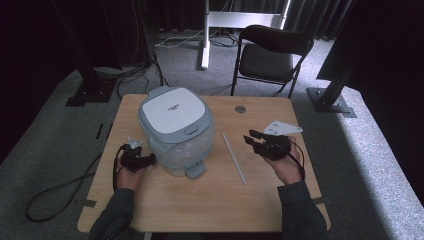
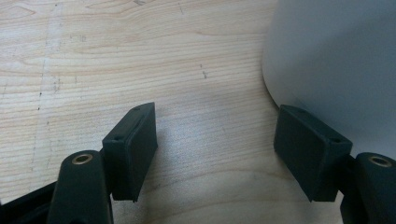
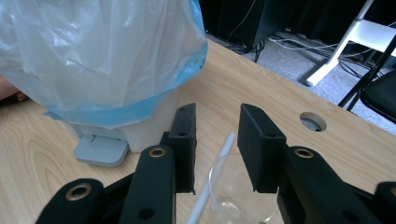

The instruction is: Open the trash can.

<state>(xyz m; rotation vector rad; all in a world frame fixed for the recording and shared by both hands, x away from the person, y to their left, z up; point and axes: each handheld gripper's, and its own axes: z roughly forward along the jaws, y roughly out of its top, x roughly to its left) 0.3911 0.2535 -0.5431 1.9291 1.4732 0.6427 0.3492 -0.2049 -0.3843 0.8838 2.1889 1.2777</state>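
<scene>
Right gripper view showed the right hand-held gripper (image 3: 217,144) half-open above a clear plastic cup (image 3: 236,196) and white straw (image 3: 212,179); the left hand-held gripper (image 2: 217,149) gaped wide beside the white pedal bin (image 2: 336,60).

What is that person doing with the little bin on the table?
A person holds a hand-held gripper in each hand at a wooden table. The left hand-held gripper sits open beside a small pedal bin lined with a plastic bag. The right hand-held gripper hangs above a clear cup and a white straw, jaws apart and gripping nothing yet.
</scene>
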